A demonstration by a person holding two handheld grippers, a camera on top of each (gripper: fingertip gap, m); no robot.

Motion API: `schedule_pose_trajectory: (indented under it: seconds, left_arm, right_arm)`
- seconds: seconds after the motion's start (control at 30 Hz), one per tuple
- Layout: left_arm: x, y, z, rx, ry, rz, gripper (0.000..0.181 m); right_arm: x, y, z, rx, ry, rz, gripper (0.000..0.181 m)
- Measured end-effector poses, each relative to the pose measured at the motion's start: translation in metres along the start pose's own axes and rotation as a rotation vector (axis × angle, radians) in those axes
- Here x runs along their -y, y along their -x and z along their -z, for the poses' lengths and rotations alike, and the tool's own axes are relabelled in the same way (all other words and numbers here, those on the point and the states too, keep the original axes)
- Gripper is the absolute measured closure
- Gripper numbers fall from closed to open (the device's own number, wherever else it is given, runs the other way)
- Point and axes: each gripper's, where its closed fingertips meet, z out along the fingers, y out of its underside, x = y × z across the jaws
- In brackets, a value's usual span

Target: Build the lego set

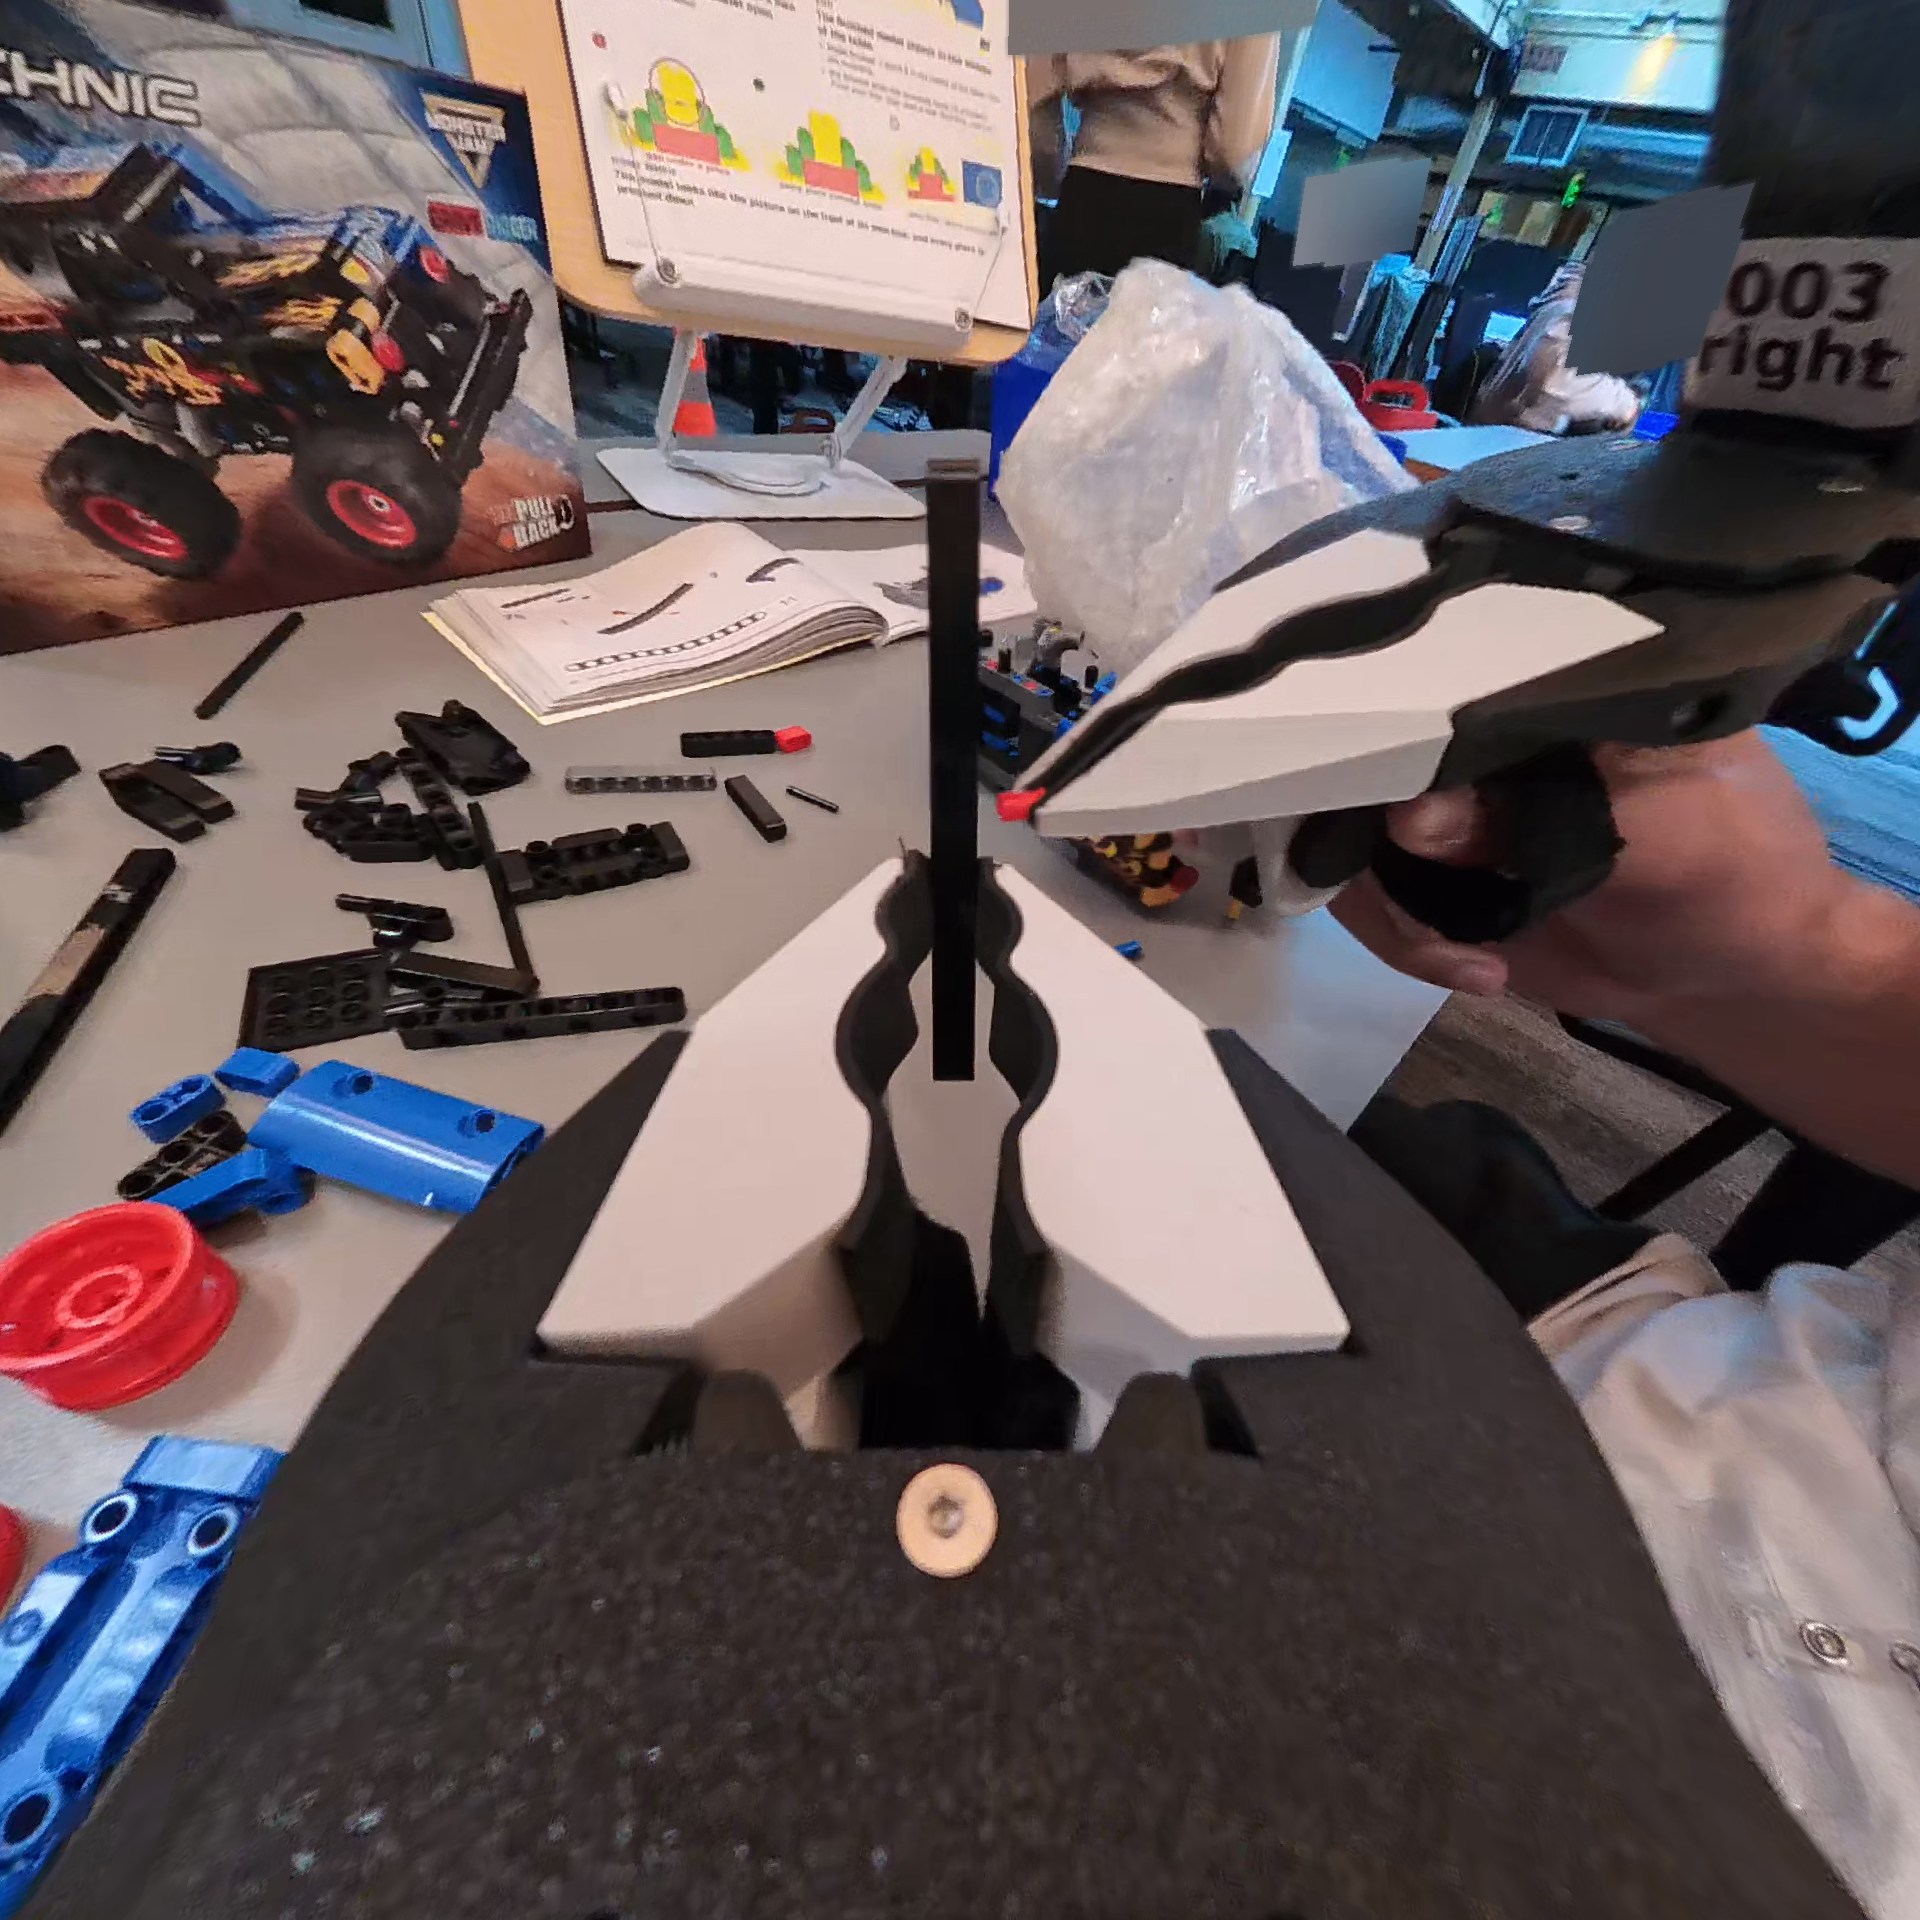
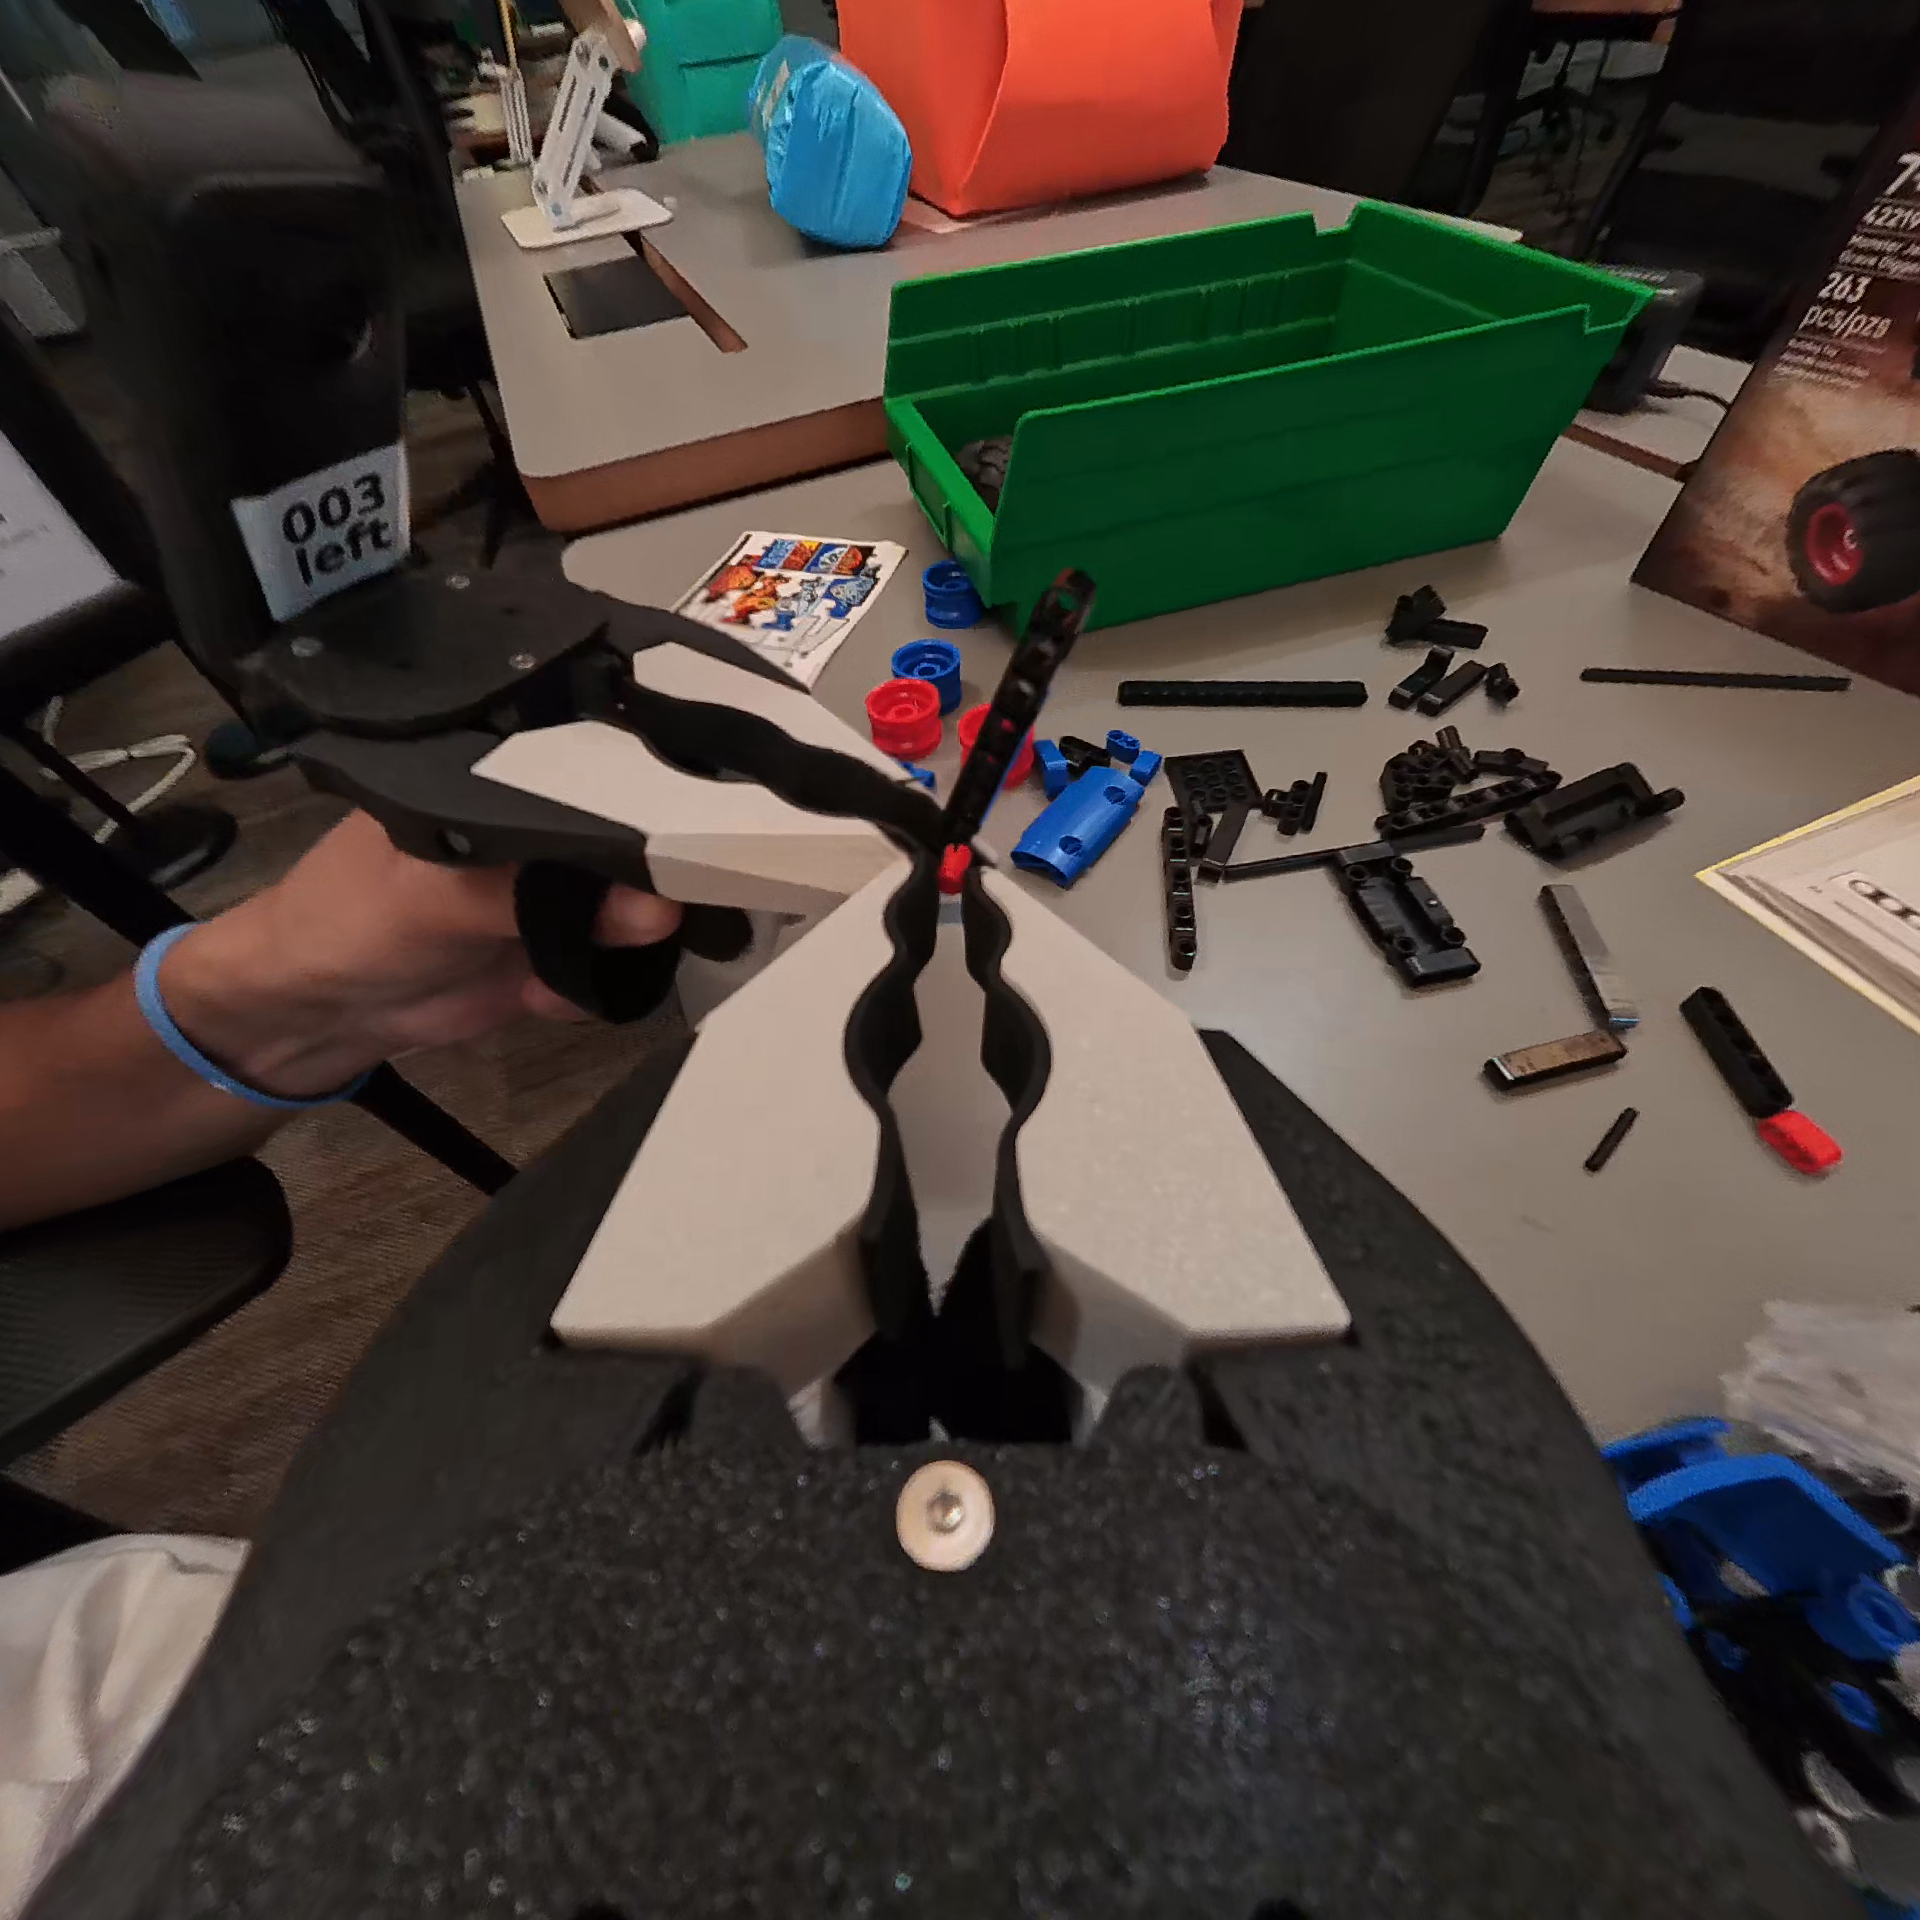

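Two hand-held grippers, each pinching a lego piece

The left hand-held gripper [image 1: 948,868] pinches a long black beam [image 1: 954,727], standing upright above the counter [image 1: 291,914]. The right hand-held gripper [image 2: 943,871] pinches a small red pin [image 2: 952,864] beside the beam.

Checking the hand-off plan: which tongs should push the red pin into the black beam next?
Right, probably. The right tongs are shut on the red pin, its tip right beside the beam. The left tongs are shut on that beam, holding it upright, so they look better used as the brace.
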Motion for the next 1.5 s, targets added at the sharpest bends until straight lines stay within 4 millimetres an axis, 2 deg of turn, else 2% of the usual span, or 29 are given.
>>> schedule_pose_trajectory:
  seconds: [0.03,0.57,0.83,1.03,1.27,1.5]
  left_arm:
    - [0.000,-0.001,0.000,0.000,0.000,-0.004,0.175]
    - [0.005,-0.001,-0.003,0.122,-0.039,-0.132,0.175]
    - [0.007,0.002,-0.003,0.225,-0.016,-0.367,0.175]
    - [0.007,0.010,-0.001,0.393,0.058,-0.669,0.176]
    - [0.006,0.012,0.000,0.430,0.092,-0.757,0.175]
    - [0.005,0.013,-0.001,0.502,0.150,-0.930,0.175]
  right_arm:
    - [0.001,0.001,-0.001,0.008,-0.009,-0.015,0.177]
    - [0.005,-0.003,-0.001,-0.039,-0.010,0.008,0.177]
    - [0.001,-0.003,-0.002,-0.028,-0.006,-0.014,0.177]
    - [-0.002,-0.004,-0.001,-0.012,0.026,-0.029,0.177]
    - [-0.004,-0.004,-0.001,-0.014,0.040,-0.018,0.177]
    - [-0.004,-0.006,0.001,-0.034,0.064,0.020,0.178]
